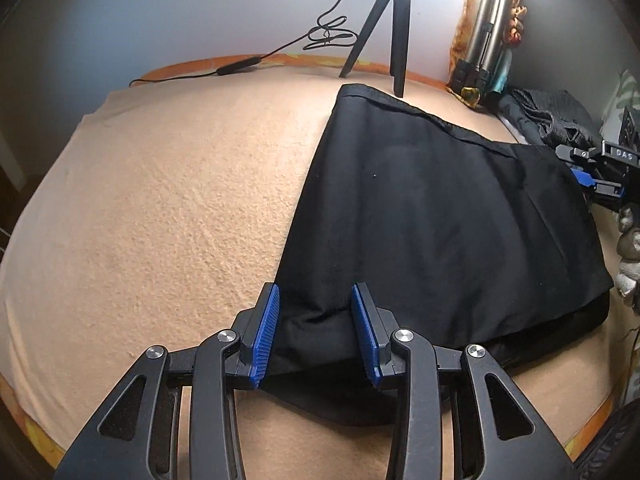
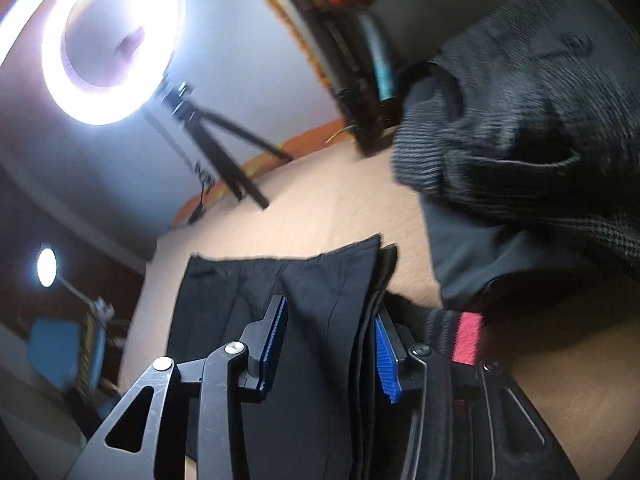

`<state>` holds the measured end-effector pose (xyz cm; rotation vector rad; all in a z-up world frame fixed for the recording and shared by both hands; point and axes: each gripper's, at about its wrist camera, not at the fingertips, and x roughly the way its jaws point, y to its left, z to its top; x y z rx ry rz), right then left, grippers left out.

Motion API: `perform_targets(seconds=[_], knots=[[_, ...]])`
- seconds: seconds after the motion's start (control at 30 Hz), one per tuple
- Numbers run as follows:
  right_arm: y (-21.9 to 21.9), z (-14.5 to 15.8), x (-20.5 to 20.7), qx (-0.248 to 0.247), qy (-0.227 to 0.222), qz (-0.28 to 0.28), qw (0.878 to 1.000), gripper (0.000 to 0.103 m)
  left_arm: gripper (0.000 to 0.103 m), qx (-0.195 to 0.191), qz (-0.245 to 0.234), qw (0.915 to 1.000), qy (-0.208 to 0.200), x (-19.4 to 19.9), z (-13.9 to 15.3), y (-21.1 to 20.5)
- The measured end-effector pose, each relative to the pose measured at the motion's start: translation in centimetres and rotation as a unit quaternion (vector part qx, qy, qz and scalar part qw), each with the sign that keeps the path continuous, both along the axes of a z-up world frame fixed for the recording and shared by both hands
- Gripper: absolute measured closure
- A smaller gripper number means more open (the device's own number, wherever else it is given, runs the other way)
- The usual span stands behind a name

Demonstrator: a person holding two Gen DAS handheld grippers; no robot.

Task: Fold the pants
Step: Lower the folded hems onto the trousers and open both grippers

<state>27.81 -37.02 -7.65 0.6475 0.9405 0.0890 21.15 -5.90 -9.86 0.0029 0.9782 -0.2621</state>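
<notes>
The black pants [image 1: 432,216] lie folded in layers on the peach bed cover [image 1: 168,208]. My left gripper [image 1: 316,312] is open, its blue pads either side of the near left corner of the pants, low over the cloth. In the right wrist view the pants [image 2: 320,360] run between the blue pads of my right gripper [image 2: 332,340], which is open around the stacked edges. The right gripper also shows in the left wrist view [image 1: 592,180] at the far right edge of the pants.
A small black tripod [image 1: 388,28] and a cable [image 1: 256,60] stand at the back by the wall. A folded metal tripod [image 1: 488,36] leans in the corner. Dark grey clothes [image 2: 528,128] are piled at the right. A lit ring light [image 2: 116,40] is on the tripod.
</notes>
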Motion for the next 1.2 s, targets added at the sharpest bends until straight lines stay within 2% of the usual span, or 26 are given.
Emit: perform_targets(seconds=[0.03,0.1,0.2,0.23,0.3,0.43,0.47,0.5,0.53,0.6,0.7,0.8,0.83,0.87,0.9,1.0,1.2], knots=[[0.1,-0.1,0.2,-0.003,-0.001,0.003,1.000,0.066,0.067,-0.008,0.003,1.0000,0.002,0.0,0.0,0.2],[0.5,0.0,0.4,-0.023,-0.006,0.009,1.000,0.087,0.067,-0.028,0.013,0.9995,0.006,0.1,0.3,0.8],[1.8,0.8,0.6,-0.086,-0.010,0.018,0.996,0.097,0.066,-0.049,0.029,0.9984,0.003,0.3,0.9,1.9],[2.2,0.9,0.6,-0.111,-0.005,0.020,0.994,0.098,0.062,-0.053,0.034,0.9980,0.001,0.4,1.0,2.3],[3.3,0.9,0.7,-0.170,0.010,0.027,0.985,0.099,0.048,-0.065,0.046,0.9968,0.003,0.5,0.9,3.0],[5.1,0.1,0.9,-0.249,0.031,0.048,0.967,0.098,0.048,-0.073,0.055,0.9954,0.028,1.0,-0.3,3.5],[5.6,0.2,1.0,-0.274,0.032,0.052,0.960,0.098,0.048,-0.075,0.054,0.9951,0.034,1.1,-0.5,3.4],[6.0,0.4,0.9,-0.291,0.032,0.054,0.955,0.090,0.048,-0.077,0.052,0.9949,0.040,1.2,-0.8,3.4],[6.5,0.8,0.9,-0.309,0.030,0.055,0.949,0.087,0.048,-0.074,0.051,0.9952,0.037,1.1,-0.8,3.3],[7.0,1.9,0.5,-0.330,0.023,0.045,0.943,0.064,0.048,-0.070,0.047,0.9959,0.035,1.1,-0.7,3.0],[8.7,4.1,-0.2,-0.357,-0.009,0.045,0.933,0.055,0.048,-0.068,0.047,0.9961,0.032,1.0,-0.7,3.0],[10.8,5.9,-1.0,-0.347,-0.040,0.058,0.935,0.040,0.049,-0.070,0.044,0.9961,0.030,0.9,-0.7,2.8],[11.6,6.4,-1.1,-0.324,-0.048,0.074,0.942,0.040,0.054,-0.076,0.042,0.9958,0.030,0.9,-0.7,2.7],[12.1,6.5,-1.1,-0.306,-0.049,0.084,0.947,0.040,0.067,-0.084,0.040,0.9951,0.033,0.9,-0.7,2.6],[12.6,6.6,-1.0,-0.285,-0.051,0.096,0.952,0.040,0.071,-0.087,0.041,0.9948,0.035,0.9,-0.7,2.5],[14.3,6.0,-0.3,-0.215,-0.045,0.134,0.966,0.040,0.075,-0.093,0.043,0.9942,0.032,0.9,-0.6,2.6],[17.7,4.1,1.8,-0.122,-0.019,0.158,0.980,0.042,0.087,-0.142,0.051,0.9879,0.034,0.7,0.0,3.7]])
